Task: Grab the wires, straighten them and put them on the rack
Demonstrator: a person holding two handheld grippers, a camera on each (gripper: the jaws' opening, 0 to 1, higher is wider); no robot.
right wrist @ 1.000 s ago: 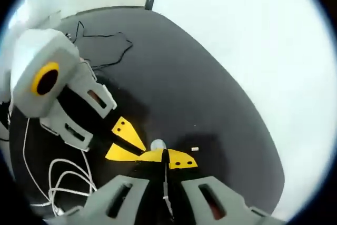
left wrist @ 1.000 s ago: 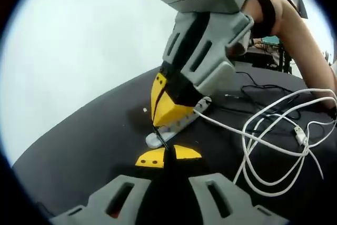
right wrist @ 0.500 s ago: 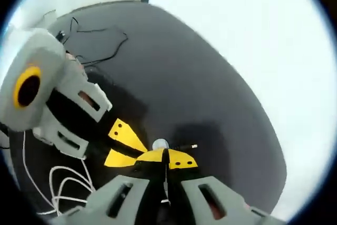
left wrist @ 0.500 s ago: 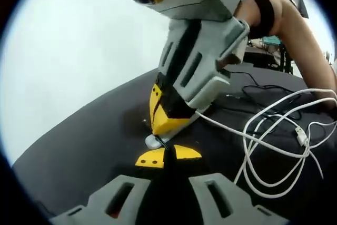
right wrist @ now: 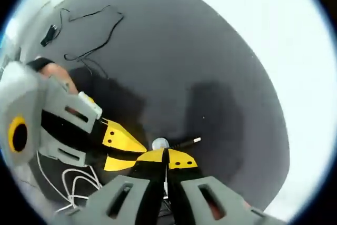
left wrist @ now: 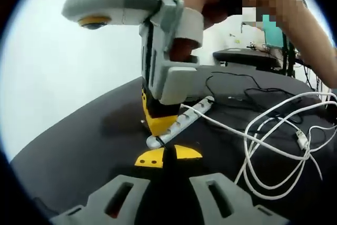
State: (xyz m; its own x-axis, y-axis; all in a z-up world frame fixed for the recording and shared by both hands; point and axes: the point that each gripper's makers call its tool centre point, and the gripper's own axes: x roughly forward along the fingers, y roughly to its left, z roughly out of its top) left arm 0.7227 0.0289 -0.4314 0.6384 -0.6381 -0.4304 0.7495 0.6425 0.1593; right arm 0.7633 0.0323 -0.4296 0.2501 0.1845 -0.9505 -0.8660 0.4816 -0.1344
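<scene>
A thin black wire point(left wrist: 160, 140) runs taut between my two grippers, just above the near end of the grey slotted rack point(left wrist: 184, 120). My left gripper point(left wrist: 168, 156) is shut on the wire at the bottom of the left gripper view. My right gripper point(left wrist: 157, 126) comes down from above, its yellow tips pressed at the rack's end. In the right gripper view, my right gripper point(right wrist: 167, 157) is shut on the same wire. The wire's plug end point(right wrist: 194, 140) sticks out to the right, past the rack's round end point(right wrist: 159, 143). The left gripper point(right wrist: 122, 148) stands at the left.
A loose coil of white cable point(left wrist: 274, 151) lies on the black table point(left wrist: 89, 135) at the right, also seen as white loops point(right wrist: 68, 185). More black wires point(left wrist: 247, 85) lie further back, one of them a thin black wire point(right wrist: 89, 30). A person's arm point(left wrist: 310, 35) reaches in.
My right gripper has swung from slanting to nearly upright over the rack's end. The wire's plug end now pokes out further past the rack's end. The left gripper has held still.
</scene>
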